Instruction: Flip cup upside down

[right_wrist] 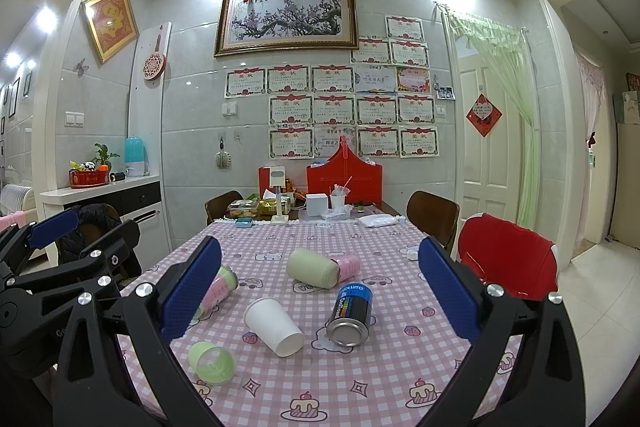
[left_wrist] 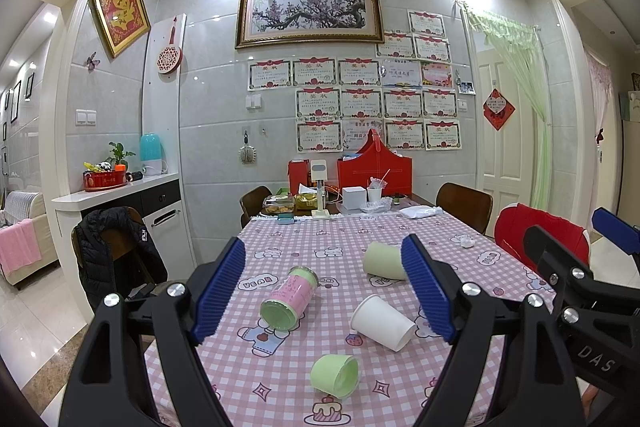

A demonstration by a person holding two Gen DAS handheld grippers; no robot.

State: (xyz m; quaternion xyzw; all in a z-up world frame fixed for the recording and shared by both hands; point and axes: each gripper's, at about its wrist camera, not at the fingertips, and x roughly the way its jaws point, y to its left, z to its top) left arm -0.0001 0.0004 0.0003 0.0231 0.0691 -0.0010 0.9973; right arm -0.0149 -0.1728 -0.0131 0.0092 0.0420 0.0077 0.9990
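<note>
Several cups lie on their sides on the pink checked tablecloth (left_wrist: 320, 247). A white paper cup (left_wrist: 382, 323) (right_wrist: 274, 326) lies in the middle. A small green cup (left_wrist: 336, 375) (right_wrist: 212, 363) lies nearest. A pink and green cup (left_wrist: 289, 297) (right_wrist: 218, 289) lies at the left. A pale green cup (left_wrist: 384, 261) (right_wrist: 314, 267) lies further back, with a pink cup (right_wrist: 348, 265) behind it. My left gripper (left_wrist: 324, 291) is open and empty above the cups. My right gripper (right_wrist: 320, 293) is open and empty too.
A blue can (right_wrist: 350, 315) lies on its side right of the white cup. Boxes, a red bag (right_wrist: 344, 179) and food containers crowd the table's far end. Chairs stand around it: one with a red cover (right_wrist: 508, 255), one with a black jacket (left_wrist: 116, 251).
</note>
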